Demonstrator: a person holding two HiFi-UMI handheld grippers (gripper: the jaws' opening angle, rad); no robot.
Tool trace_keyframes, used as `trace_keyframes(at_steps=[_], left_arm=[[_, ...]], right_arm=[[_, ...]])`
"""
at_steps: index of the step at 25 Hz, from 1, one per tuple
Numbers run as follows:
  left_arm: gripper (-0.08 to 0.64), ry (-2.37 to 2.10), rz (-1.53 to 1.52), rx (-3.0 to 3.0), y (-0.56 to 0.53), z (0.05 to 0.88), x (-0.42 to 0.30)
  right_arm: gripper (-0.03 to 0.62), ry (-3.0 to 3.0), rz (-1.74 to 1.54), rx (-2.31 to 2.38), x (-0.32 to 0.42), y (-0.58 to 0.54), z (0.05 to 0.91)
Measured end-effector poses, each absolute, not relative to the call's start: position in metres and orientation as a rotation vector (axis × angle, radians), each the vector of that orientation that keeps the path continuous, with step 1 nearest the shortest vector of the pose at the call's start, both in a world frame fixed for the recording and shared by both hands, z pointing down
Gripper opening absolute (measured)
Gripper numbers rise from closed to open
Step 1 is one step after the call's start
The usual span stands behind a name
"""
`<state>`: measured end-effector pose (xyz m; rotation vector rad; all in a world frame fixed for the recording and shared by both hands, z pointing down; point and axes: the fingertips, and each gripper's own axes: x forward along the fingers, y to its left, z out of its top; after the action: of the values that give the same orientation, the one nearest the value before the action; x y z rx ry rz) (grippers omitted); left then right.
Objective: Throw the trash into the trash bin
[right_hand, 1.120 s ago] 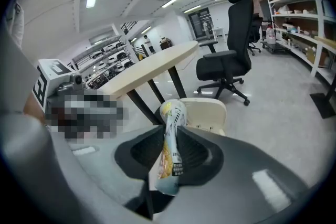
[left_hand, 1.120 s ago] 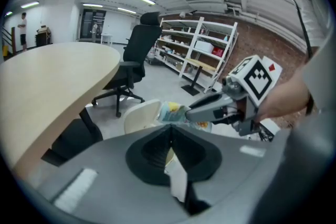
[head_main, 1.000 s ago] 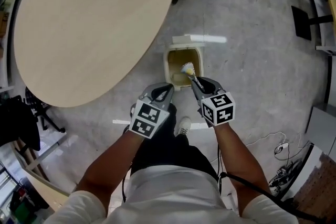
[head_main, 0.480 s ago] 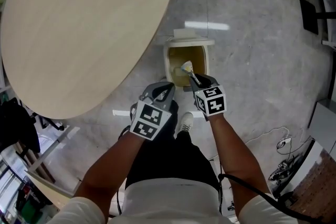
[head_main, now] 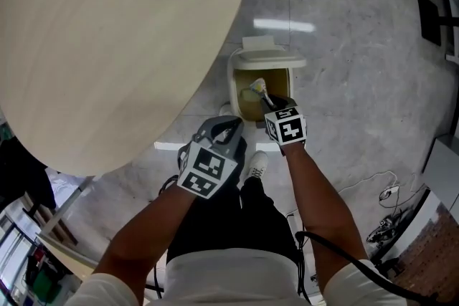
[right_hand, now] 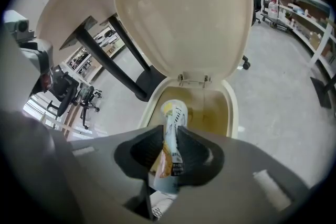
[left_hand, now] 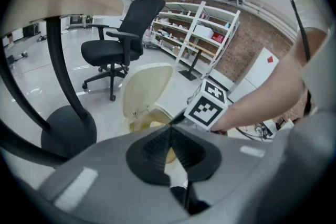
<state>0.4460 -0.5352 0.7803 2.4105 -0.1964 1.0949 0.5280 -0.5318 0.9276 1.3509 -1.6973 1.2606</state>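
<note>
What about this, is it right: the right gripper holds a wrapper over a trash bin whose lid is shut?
No: the lid is open, tipped up behind the trash bin, as the right gripper view shows. The right gripper does hold the wrapper over it.

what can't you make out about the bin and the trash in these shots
- Bottom of the trash bin: right gripper view, covered by the right tongs and the wrapper they grip.
- Wrapper's print: too small and warped in both views.
- Bin's front base: head view, hidden behind the right tongs.
</note>
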Motion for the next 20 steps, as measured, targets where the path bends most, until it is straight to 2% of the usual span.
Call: trace_keyframes(at_steps=[8,11,20], left_arm=[[0.008,-0.214,1.098,2.389,-0.546,0.791,0.444],[0.008,-0.215,1.097,2.382,-0.549,0.794,0.446],[0.008,-0.211,1.105,2.381,-0.551,0.795,0.453]], right_arm=[[0.101,-1.702,1.208,1.357,0.526,-0.551,0.939],[0.14,-1.699,1.198,1.362,0.528,-0.556,0.94],[0.14,-1.736,1.213,1.352,0.523,-0.546,0.909]])
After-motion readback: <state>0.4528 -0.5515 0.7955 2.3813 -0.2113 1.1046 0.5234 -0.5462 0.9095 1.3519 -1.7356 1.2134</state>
